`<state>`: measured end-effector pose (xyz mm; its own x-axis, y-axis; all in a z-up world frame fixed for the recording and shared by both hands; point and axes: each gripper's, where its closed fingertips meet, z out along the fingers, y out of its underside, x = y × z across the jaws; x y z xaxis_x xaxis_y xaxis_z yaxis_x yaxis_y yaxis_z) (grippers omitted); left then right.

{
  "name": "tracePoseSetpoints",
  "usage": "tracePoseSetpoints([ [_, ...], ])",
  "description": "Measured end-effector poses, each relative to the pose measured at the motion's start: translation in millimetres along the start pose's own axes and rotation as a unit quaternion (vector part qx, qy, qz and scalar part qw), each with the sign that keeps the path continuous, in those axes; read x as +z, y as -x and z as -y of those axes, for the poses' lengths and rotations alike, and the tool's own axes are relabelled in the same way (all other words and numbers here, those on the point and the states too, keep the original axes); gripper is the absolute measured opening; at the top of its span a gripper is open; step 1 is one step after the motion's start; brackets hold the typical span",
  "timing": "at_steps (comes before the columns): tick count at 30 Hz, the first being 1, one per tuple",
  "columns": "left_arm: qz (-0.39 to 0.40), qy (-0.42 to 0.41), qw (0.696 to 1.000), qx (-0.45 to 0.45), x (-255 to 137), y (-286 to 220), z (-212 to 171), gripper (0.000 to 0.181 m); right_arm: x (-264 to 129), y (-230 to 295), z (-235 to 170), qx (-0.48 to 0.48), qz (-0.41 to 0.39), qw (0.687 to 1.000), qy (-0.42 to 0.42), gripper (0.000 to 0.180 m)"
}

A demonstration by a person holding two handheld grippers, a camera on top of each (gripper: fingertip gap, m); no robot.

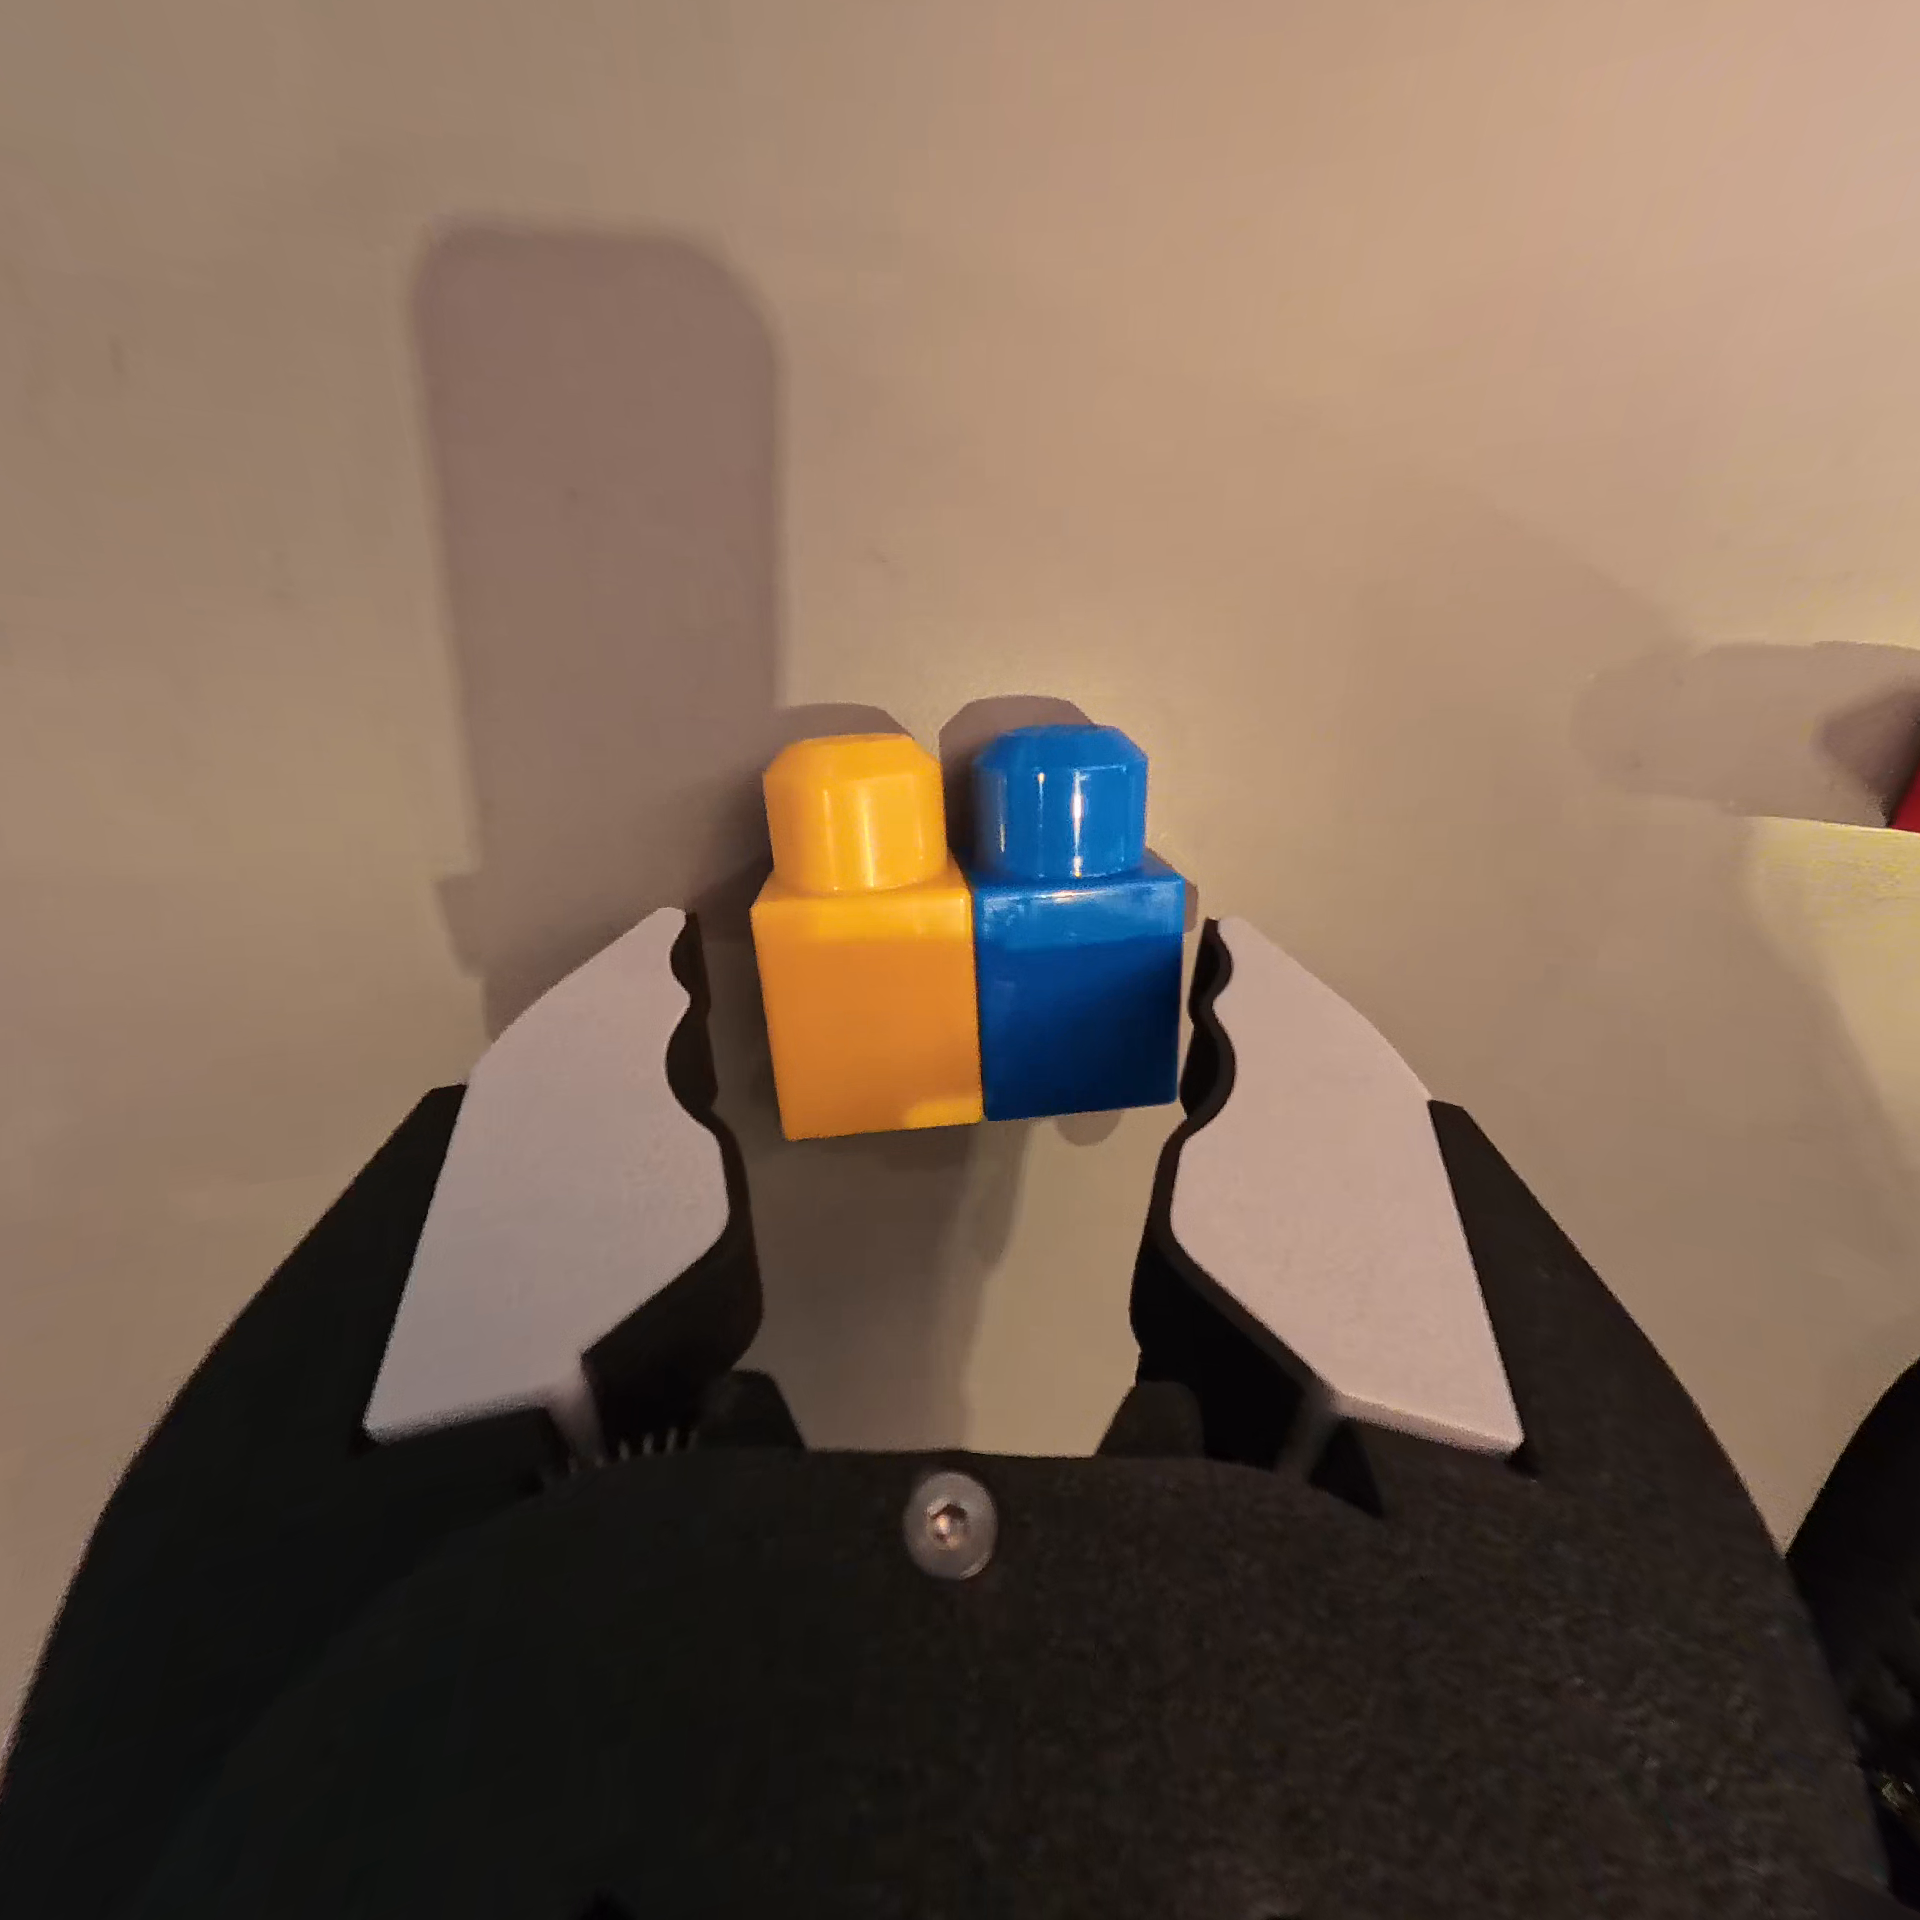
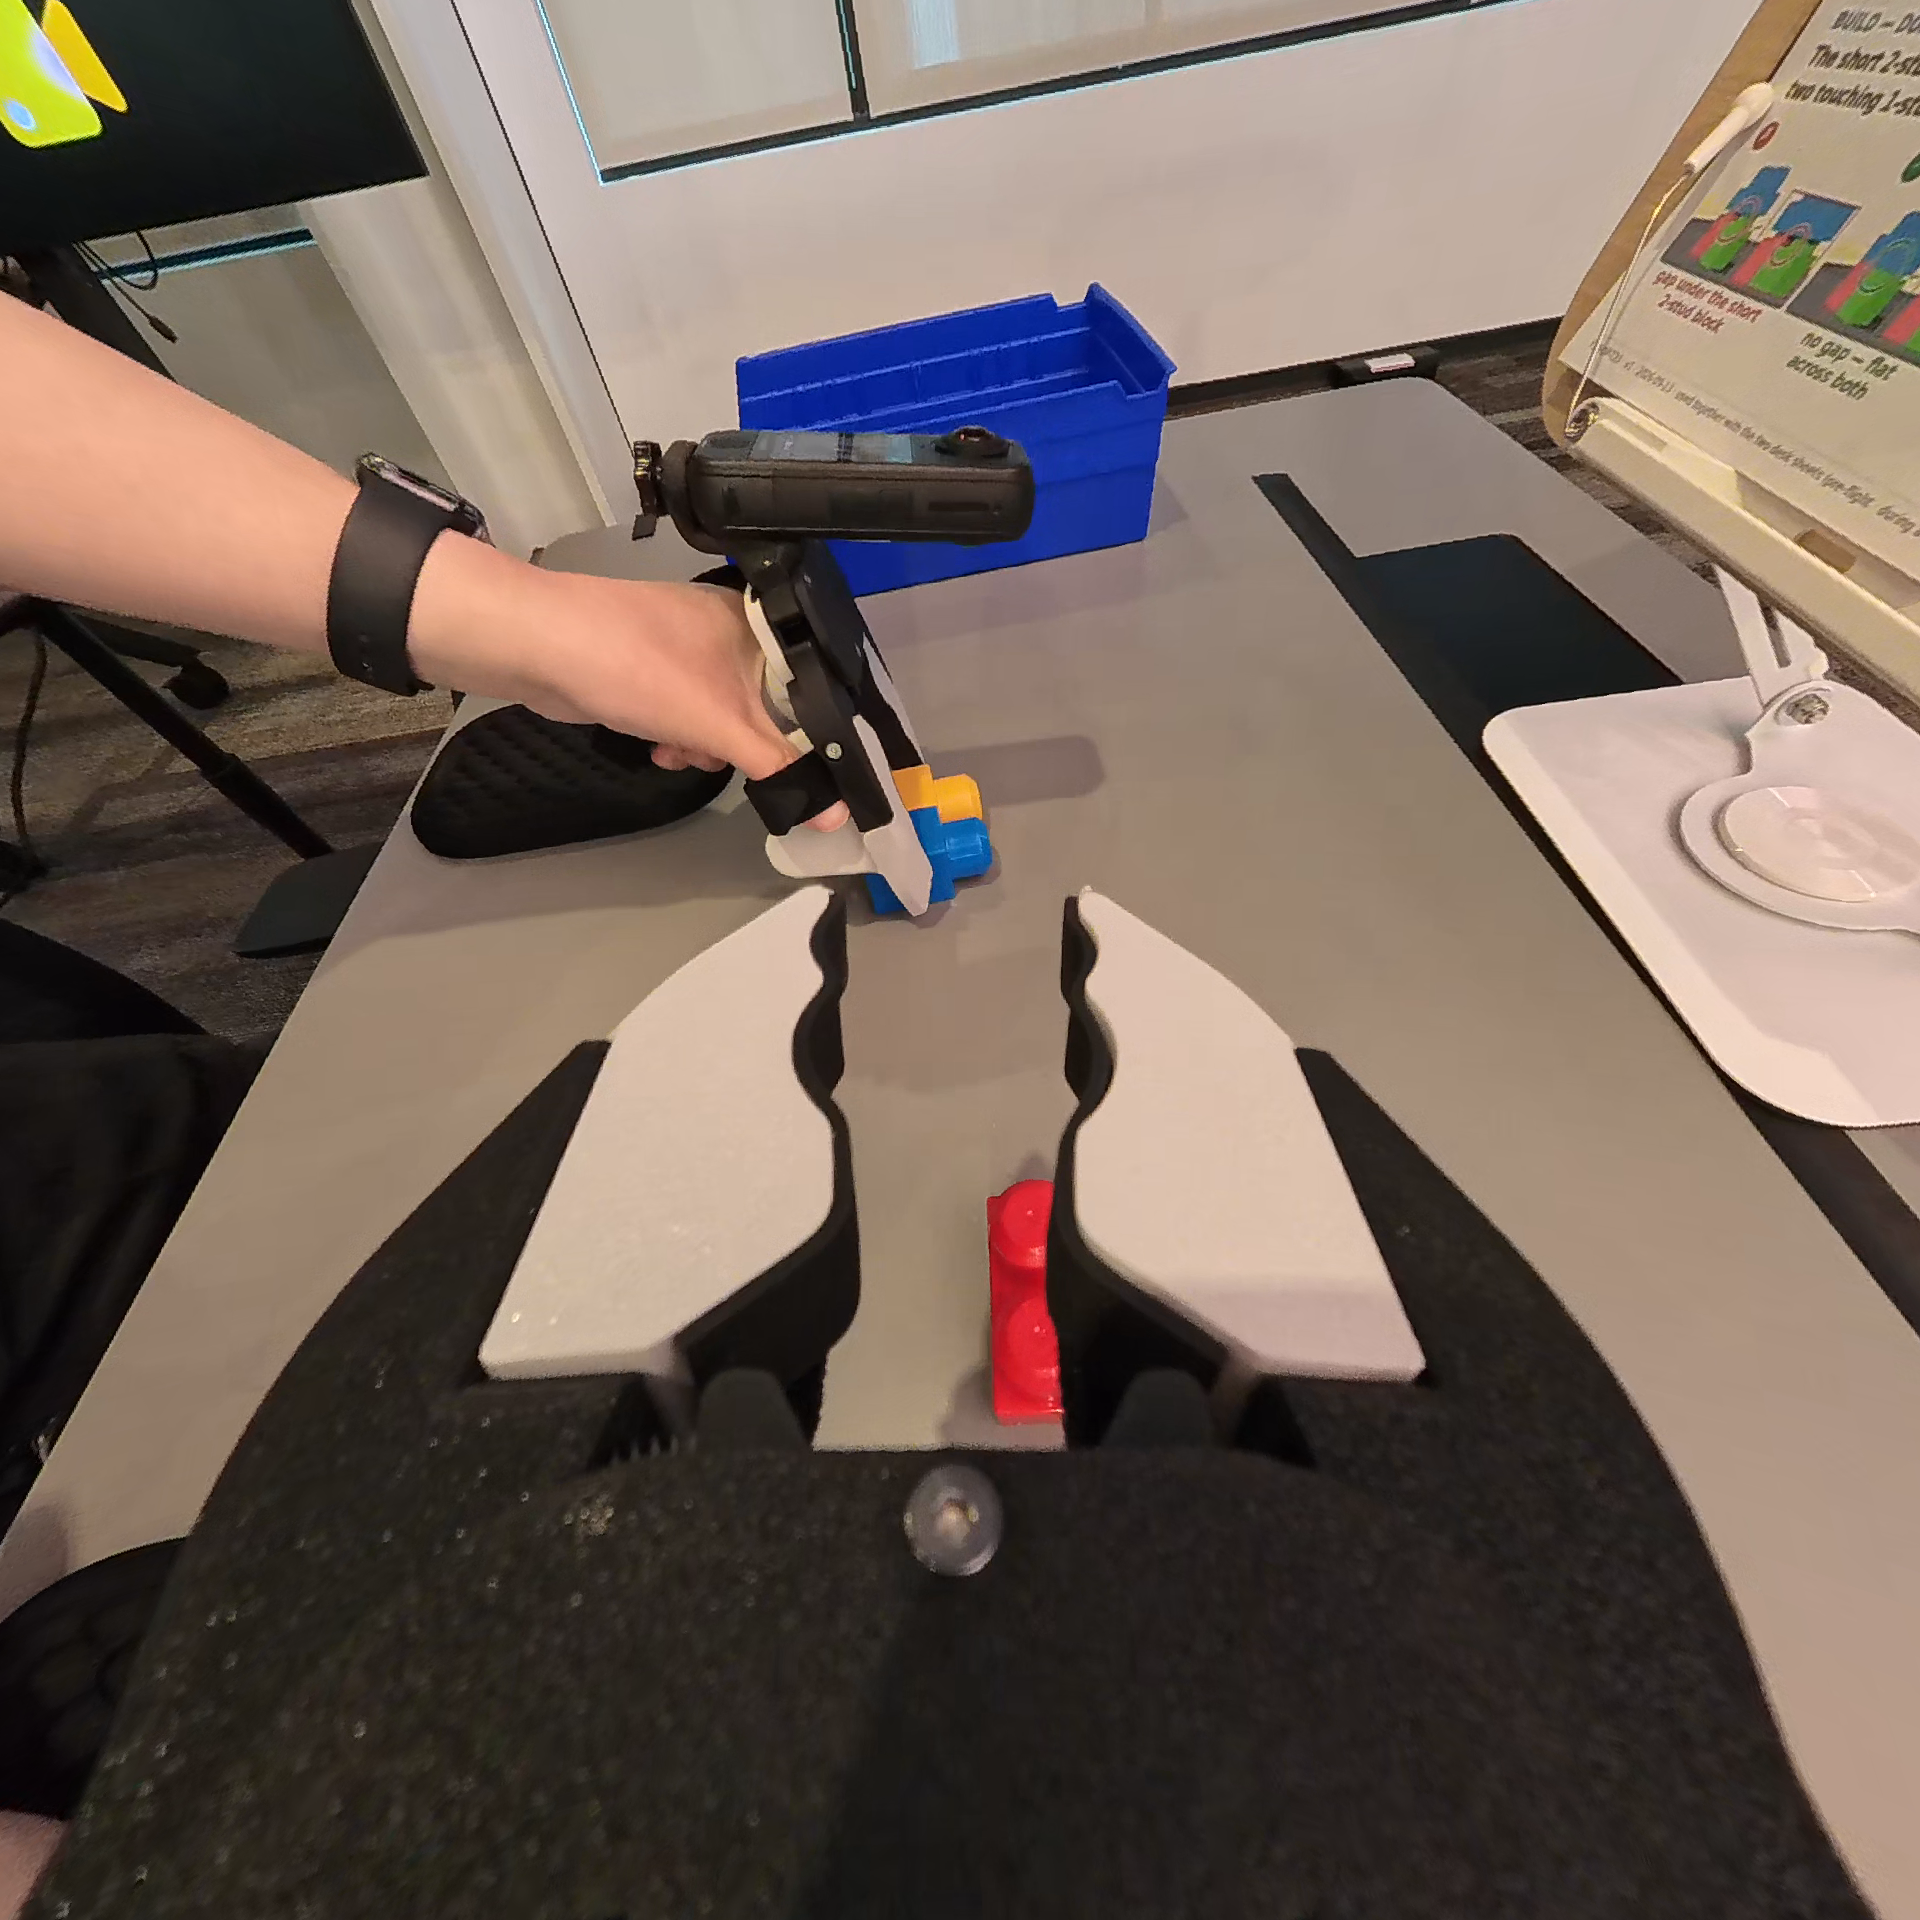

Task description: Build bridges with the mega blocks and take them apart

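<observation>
A yellow one-stud block (image 1: 862,997) and a blue one-stud block (image 1: 1081,997) stand side by side, touching, on the grey table (image 1: 1039,416). My left gripper (image 1: 951,925) is open and straddles the pair, with a thin gap at each finger. In the right wrist view the left gripper (image 2: 862,868) points down over the yellow block (image 2: 940,795) and the blue block (image 2: 961,852). My right gripper (image 2: 956,894) is open and empty above the table. A red two-stud block (image 2: 1023,1299) lies below it, beside the right finger and partly hidden by it.
A blue bin (image 2: 956,416) stands at the table's far end. A white stand (image 2: 1714,831) with an instruction sheet is on the right. A black pad (image 2: 540,779) lies at the left edge, under a person's hand (image 2: 623,665). A dark mat (image 2: 1507,623) lies far right. My hands' fingertips stand some 25 centimeters from each other.
</observation>
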<state>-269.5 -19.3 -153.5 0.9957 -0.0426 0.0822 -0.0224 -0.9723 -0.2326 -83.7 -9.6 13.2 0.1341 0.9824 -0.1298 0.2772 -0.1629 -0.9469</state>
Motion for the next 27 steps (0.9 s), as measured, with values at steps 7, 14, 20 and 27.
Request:
tracePoseSetpoints([
  [7, 0.011, 0.004, 1.000, -0.007, 2.1, 2.0, 1.6, 0.088, 0.3, -1.9, -2.6, 0.003, 0.001, 1.000, 0.003, 0.039],
  [14, 0.025, 0.012, 1.000, 0.005, 3.7, 1.4, 0.3, 0.088, -0.1, -2.2, -4.7, 0.006, 0.003, 1.000, 0.005, 0.039],
  [20, 0.042, 0.015, 0.999, 0.014, 4.9, 2.6, -1.1, 0.087, -0.2, -2.7, -5.9, 0.008, 0.004, 1.000, 0.004, 0.039],
  [27, 0.046, 0.025, 0.999, 0.000, 4.5, 3.0, -2.5, 0.086, 0.6, -3.5, -8.5, 0.010, 0.004, 1.000, 0.007, 0.039],
])
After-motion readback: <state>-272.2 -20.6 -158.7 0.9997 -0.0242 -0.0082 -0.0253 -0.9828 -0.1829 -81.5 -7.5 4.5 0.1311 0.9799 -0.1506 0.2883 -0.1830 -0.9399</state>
